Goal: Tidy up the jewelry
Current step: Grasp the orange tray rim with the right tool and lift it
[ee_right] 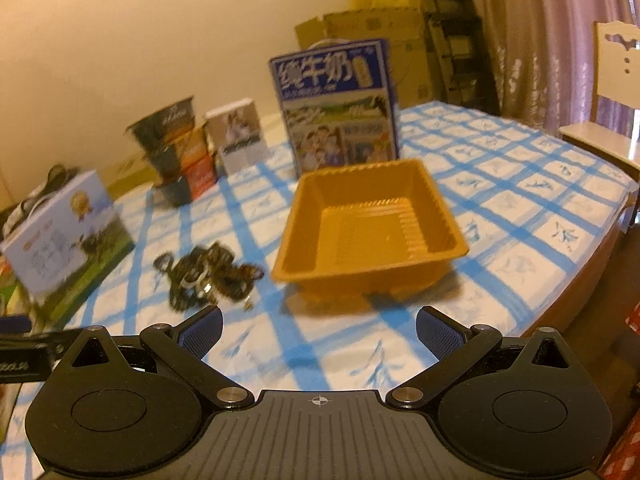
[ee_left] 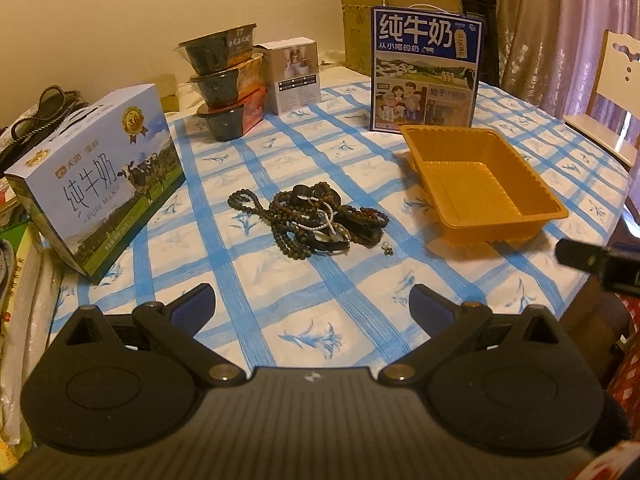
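Both claws [ee_left: 312, 304] [ee_right: 319, 330] wide apart, empty; beyond, tangled bead jewelry [ee_left: 316, 220], individual strands indistinguishable, beside orange tray [ee_left: 516, 216].

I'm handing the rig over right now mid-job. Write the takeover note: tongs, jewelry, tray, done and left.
Left tongs: open, empty, hovering above the tablecloth short of the jewelry.
Right tongs: open, empty, facing the tray.
Jewelry pile: tangled bead strands and bracelets, heaped on the cloth left of the tray; one small loose piece lies beside it.
Orange tray: on the cloth, empty.
Done: nothing is in the tray.
Left: move all the jewelry, including the loose piece, presumably into the tray. The left tongs look nearer the pile.
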A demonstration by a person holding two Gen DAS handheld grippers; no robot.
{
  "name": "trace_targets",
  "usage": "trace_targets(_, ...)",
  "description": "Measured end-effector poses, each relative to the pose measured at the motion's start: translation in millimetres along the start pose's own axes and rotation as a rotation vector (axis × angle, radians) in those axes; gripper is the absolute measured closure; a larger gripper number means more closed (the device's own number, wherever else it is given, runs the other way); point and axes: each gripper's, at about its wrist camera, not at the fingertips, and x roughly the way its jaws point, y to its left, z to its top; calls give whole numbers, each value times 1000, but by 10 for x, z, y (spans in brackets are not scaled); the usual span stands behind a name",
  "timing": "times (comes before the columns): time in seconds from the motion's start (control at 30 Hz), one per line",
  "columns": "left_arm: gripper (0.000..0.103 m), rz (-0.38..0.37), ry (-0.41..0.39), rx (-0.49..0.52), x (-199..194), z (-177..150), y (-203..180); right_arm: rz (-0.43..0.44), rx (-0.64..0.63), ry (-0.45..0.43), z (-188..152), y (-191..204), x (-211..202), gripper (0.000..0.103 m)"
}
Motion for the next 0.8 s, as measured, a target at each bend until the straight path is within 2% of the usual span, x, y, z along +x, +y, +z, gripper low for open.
trace_targets(0.2,0,-15,1,-2,300,39,8,-66,45,-95,-11,-309,196,0)
trace_targets(0.43,1,-68,15,1,729,44,-39,-136,99,-178,-44,-689,498,1)
trace_targets(0.5,1,-82,17,2,831,36,-62,-147,117,-193,-38,-756,609,8)
trace_targets(0.73,3,-100,38,5,1224,39,-133,-197,156,-238,-25,-969,995,15)
trace_targets(0.8,5,-104,43,4,1329,52,-146,-202,170,-238,-28,-1035,1118,20)
